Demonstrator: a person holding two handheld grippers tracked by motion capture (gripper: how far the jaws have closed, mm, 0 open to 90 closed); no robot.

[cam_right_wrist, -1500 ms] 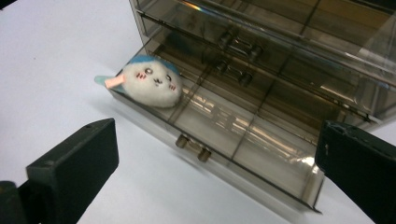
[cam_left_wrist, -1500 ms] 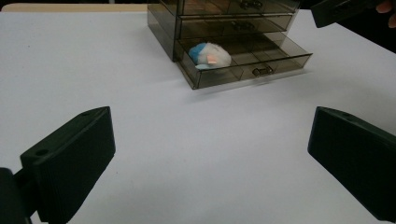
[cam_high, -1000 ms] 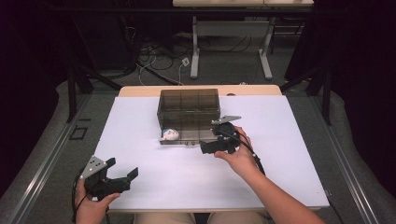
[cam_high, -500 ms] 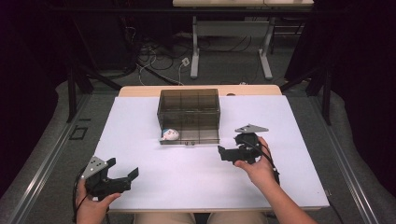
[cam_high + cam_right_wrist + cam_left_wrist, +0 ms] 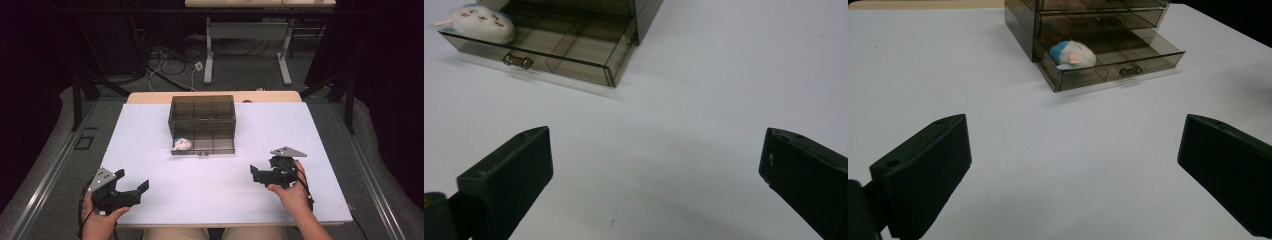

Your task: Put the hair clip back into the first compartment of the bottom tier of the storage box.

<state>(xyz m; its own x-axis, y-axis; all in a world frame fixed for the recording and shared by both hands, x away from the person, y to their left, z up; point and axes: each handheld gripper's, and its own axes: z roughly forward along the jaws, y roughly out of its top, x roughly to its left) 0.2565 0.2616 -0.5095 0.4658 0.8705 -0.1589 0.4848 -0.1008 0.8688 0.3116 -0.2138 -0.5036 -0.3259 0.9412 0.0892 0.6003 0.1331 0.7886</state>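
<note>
A smoky, see-through plastic drawer cabinet [image 5: 202, 117] is sitting at the 12 o'clock side of the white table [image 5: 150, 130], its front facing the person. Its bottom drawer [image 5: 1128, 60] is standing pulled out, showing thin dividers and a small metal handle [image 5: 517, 61] at the middle of its front wall. In the drawer's left end compartment, as seen from the high view, a small plush toy [image 5: 181, 145] is lying: white and rounded, with a blue patch and a pink spot in the left gripper view, and tiny face marks in the right gripper view.

The left gripper [image 5: 131, 186] is sitting at 7 o'clock on the table, held in the person's left hand [image 5: 100, 220], its jaws spread wide with nothing between them. The right gripper [image 5: 255, 174] is sitting at 5 o'clock in the right hand [image 5: 292, 192], jaws likewise wide apart and empty, pointing toward 9 o'clock. Both are lying well apart from the cabinet, with bare tabletop between.
</note>
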